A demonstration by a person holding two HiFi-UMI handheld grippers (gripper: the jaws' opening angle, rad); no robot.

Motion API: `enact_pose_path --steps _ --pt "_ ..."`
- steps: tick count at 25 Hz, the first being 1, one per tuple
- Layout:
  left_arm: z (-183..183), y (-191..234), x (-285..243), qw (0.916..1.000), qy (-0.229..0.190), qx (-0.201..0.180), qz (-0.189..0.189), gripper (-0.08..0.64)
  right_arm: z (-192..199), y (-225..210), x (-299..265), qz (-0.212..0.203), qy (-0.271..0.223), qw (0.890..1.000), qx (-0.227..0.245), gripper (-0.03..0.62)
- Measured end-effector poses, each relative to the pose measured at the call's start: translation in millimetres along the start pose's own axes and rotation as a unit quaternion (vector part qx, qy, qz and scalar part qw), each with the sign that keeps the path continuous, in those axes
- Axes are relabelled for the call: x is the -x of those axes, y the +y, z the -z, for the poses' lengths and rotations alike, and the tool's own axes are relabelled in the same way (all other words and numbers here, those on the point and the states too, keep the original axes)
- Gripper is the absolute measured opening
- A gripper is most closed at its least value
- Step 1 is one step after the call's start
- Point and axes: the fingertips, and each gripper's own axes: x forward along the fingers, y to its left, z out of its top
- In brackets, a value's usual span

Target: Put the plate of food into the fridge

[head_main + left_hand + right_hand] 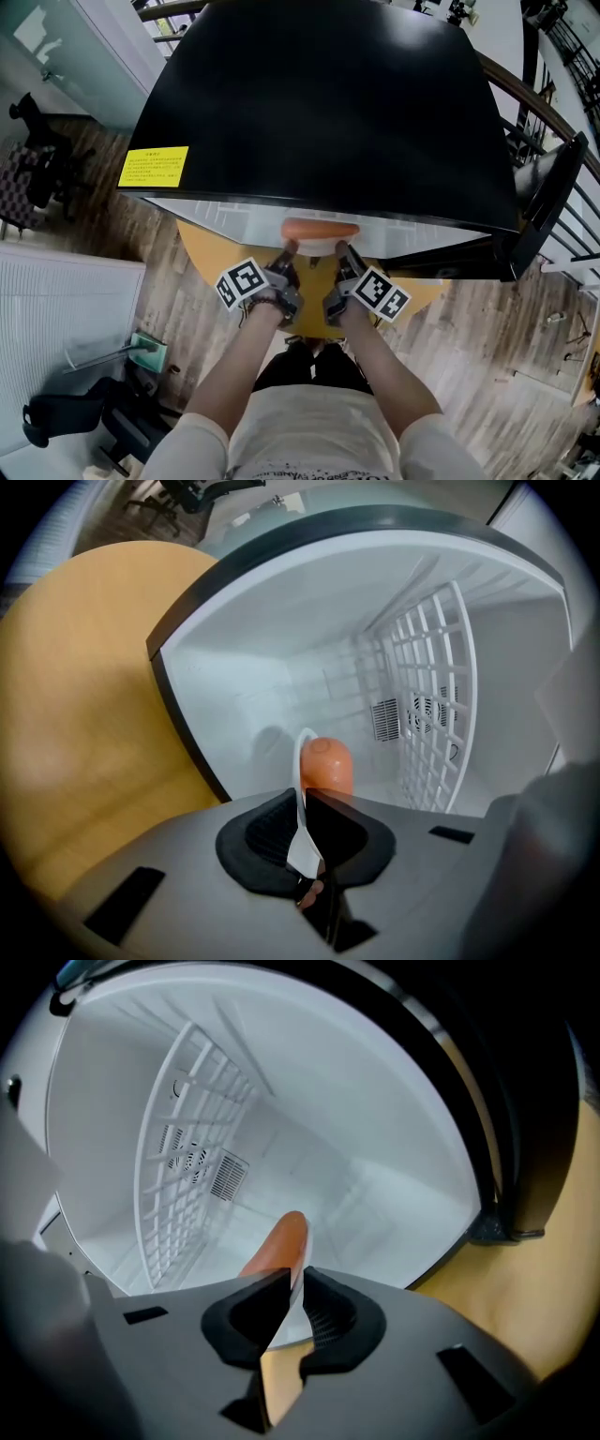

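At the mouth of the open fridge, dead centre in the head view, the plate is being held up from both sides. Only an orange, sausage-shaped bit of food can really be made out there, poking out from under the black top's front edge.

The left gripper is parked at about 7 o'clock of the food and the right gripper at about 5 o'clock. In the left gripper view the jaws are clamped right onto the thin white plate rim, with the food seen just past them at 12 o'clock. Same deal in the right gripper view: the jaws are pinched on the rim edge-on, and the food is seen at roughly 12 o'clock beyond.

The white inside of the fridge is shown behind the plate in both gripper views, with a white wire rack and a small vent grille at the back. Whether the plate is touching the fridge floor can't be told.

The fridge door is swung open at 3 o'clock. A yellow label is stuck on the top at around 9 o'clock, and a round wooden tabletop is seen under the fridge.
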Motion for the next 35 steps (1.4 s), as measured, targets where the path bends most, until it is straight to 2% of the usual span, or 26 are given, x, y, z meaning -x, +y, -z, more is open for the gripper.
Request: enact_pose_path --steps 22,35 --pt "-14 15 -32 0.9992 0.008 -0.026 -0.030 0.046 -9 -17 -33 0.024 0.016 0.999 0.035 0.064" --pt "-17 22 -39 0.9986 0.015 -0.028 -0.042 0.049 -9 -21 -41 0.036 0.029 0.997 0.063 0.072"
